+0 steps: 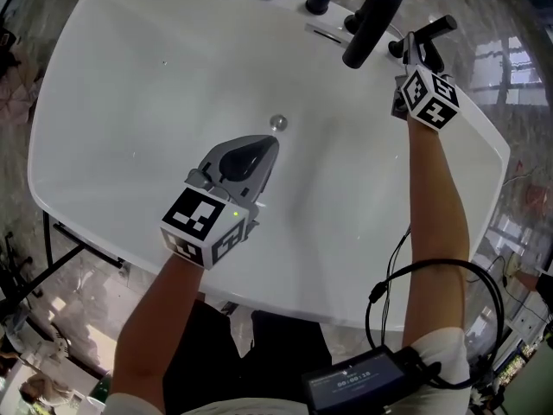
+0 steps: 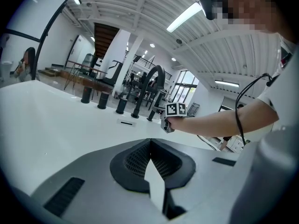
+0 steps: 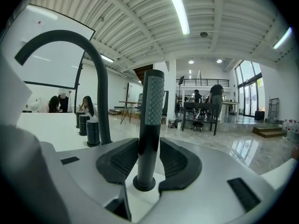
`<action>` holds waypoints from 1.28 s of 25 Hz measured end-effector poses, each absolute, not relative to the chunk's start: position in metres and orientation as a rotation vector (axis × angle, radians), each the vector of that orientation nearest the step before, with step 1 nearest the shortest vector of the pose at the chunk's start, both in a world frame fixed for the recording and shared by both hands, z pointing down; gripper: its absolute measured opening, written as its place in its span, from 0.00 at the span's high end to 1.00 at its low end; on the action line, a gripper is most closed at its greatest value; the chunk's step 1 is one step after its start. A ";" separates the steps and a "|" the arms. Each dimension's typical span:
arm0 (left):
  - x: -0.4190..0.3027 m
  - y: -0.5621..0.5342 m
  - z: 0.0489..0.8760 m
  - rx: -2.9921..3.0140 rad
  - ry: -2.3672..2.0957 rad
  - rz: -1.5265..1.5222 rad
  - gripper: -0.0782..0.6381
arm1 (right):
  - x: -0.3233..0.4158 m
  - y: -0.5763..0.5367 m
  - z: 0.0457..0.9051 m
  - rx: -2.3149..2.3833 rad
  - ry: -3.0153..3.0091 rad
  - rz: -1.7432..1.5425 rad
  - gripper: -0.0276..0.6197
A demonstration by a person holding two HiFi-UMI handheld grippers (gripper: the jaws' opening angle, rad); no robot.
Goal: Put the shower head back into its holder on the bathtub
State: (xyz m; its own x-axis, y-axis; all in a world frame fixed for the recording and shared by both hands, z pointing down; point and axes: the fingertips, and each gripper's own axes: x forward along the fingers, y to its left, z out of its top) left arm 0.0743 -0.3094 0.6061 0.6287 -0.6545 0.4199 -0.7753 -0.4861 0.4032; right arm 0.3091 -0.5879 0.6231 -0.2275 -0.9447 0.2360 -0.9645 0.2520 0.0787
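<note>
- Glossy white oval bathtub (image 1: 130,85), spreading across the whole scene.
- Tall black arched metal spout (image 3: 99,97), rising from the far rim, just left of the right gripper.
- Left gripper (image 1: 266,145), hovering over the middle of the basin, jaws brought together at the tips, nothing between them.
- Right gripper (image 3: 149,148), at the far right rim, jaws clamped on the slim black cylindrical shower head (image 3: 153,111), pads against both its sides.
- Shower head upright, foot seated in the holder.
- Small black round holder (image 3: 144,185), set in the white rim.
</note>
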 end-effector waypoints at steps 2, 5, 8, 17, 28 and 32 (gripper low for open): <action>0.075 -0.306 0.605 2.288 -1.114 0.283 0.87 | 0.311 -0.587 0.619 1.798 -2.290 0.127 0.76; 0.074 -0.301 0.597 2.297 -1.121 0.276 0.87 | 0.313 -0.582 0.605 1.829 -2.304 0.136 0.74; 0.071 -0.293 0.586 2.300 -1.136 0.264 0.87 | 0.318 -0.570 0.586 1.873 -2.320 0.173 0.73; 0.064 -0.256 0.536 2.331 -1.196 0.240 0.87 | 0.318 -0.469 0.511 1.800 -2.404 0.078 0.80; 0.069 -0.166 0.429 2.352 -1.284 0.242 0.87 | 0.317 -0.292 0.380 1.773 -2.527 0.096 0.90; 0.067 -0.143 0.389 2.392 -1.311 0.245 0.87 | 0.307 -0.223 0.356 1.724 -2.542 0.138 0.91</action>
State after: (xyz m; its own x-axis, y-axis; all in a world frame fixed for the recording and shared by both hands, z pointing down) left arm 0.0671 -0.1430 0.3886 0.5445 -0.7678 0.3377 -0.8379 -0.4797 0.2605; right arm 0.3073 -0.2225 0.3560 -0.3698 -0.9231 0.1054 -0.9291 0.3680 -0.0367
